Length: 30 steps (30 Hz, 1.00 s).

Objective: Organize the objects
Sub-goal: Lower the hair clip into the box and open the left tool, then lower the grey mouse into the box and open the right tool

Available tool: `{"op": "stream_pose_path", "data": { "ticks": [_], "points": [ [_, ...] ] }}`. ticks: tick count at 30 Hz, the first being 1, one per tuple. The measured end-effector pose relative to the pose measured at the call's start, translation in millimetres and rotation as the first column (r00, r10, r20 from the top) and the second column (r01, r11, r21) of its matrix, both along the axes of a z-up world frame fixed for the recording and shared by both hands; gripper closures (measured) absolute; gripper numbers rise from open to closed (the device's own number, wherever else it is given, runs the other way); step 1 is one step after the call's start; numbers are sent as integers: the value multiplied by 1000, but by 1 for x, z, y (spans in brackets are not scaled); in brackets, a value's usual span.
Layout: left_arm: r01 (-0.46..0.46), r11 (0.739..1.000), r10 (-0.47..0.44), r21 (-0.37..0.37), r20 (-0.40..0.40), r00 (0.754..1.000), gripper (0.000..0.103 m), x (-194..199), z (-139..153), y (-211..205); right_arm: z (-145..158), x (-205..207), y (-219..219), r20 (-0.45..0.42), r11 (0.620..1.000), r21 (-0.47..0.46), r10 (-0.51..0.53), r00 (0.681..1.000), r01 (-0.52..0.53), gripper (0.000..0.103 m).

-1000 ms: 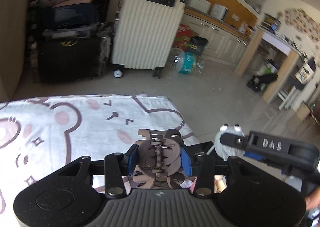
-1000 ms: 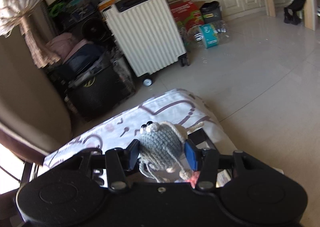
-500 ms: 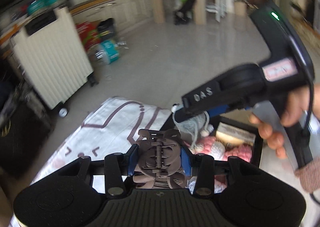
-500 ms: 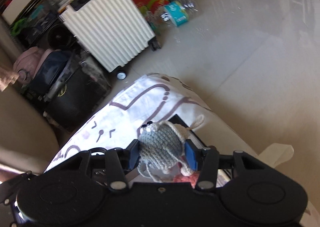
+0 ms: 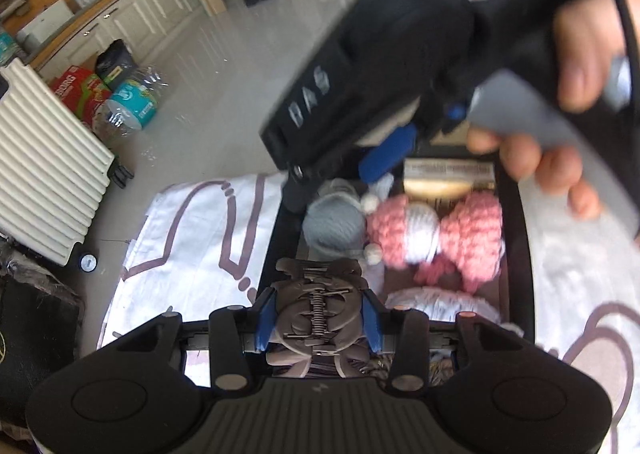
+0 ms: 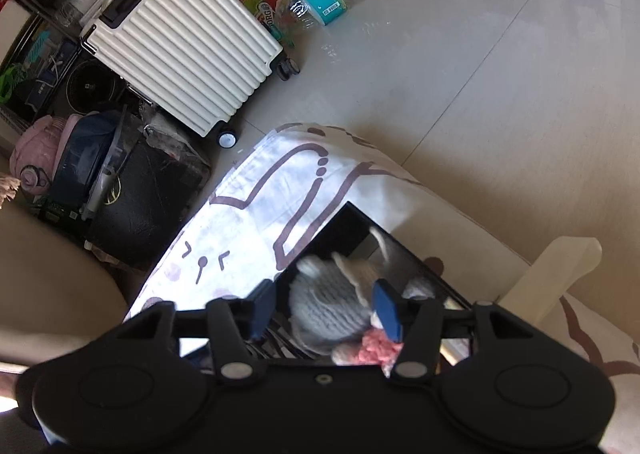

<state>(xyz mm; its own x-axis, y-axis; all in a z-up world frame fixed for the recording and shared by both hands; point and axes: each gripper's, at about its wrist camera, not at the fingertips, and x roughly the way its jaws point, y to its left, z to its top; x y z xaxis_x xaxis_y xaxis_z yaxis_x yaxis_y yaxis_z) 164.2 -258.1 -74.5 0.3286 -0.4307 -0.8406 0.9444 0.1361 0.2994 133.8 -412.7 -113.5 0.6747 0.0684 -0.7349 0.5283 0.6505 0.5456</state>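
From the left wrist camera, the left gripper [image 5: 318,320] is clamped on a brown claw hair clip [image 5: 316,318], held over the near end of the black box [image 5: 516,222], presumably so the clip can go in with the rest. Inside the box lie a grey crocheted toy [image 5: 334,218], a pink and white crocheted bow [image 5: 436,232] and something tan at the far end. The right gripper [image 5: 384,158] hangs just above the toy, gripped by the person's hand [image 5: 576,54]; its jaw state cannot be told here.

From the right wrist camera, the blue fingers [image 6: 386,308] of the right gripper [image 6: 326,310] stand apart on either side of the grey crocheted toy [image 6: 332,308], which looks blurred and probably released into the black box [image 6: 344,222]. Only this view shows that gap, and the cartoon-print cloth [image 6: 256,214] under the box; the hair clip is out of sight.
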Motion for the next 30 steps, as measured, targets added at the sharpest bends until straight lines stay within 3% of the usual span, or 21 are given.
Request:
{"op": "stream_pose_path", "data": {
  "ticks": [6,8,15,26,28,30],
  "points": [
    [15,1000,-15,-2,4,1000,54,5,-4,4,4,-3,-2,2,1000,4,3,1000,-3,41],
    [-14,1000,14,-19,-5,1000,38,6,-1,4,5,-4,-2,5,1000,14,7,1000,-7,42],
    [-124,989,120,-79,-50,992,37,12,20,10,13,-7,2,20,1000,0,26,999,-26,42],
    [-323,934,306,-155,-123,944,34,3,48,31,34,-21,11,22,990,-88,112,994,-109,40],
    [-368,916,350,-159,-130,928,32,0,50,36,41,-27,12,22,985,-122,128,991,-125,37],
    [-444,883,427,-155,-129,895,26,-2,53,39,46,-33,12,22,982,-143,131,991,-126,36]
  ]
}}
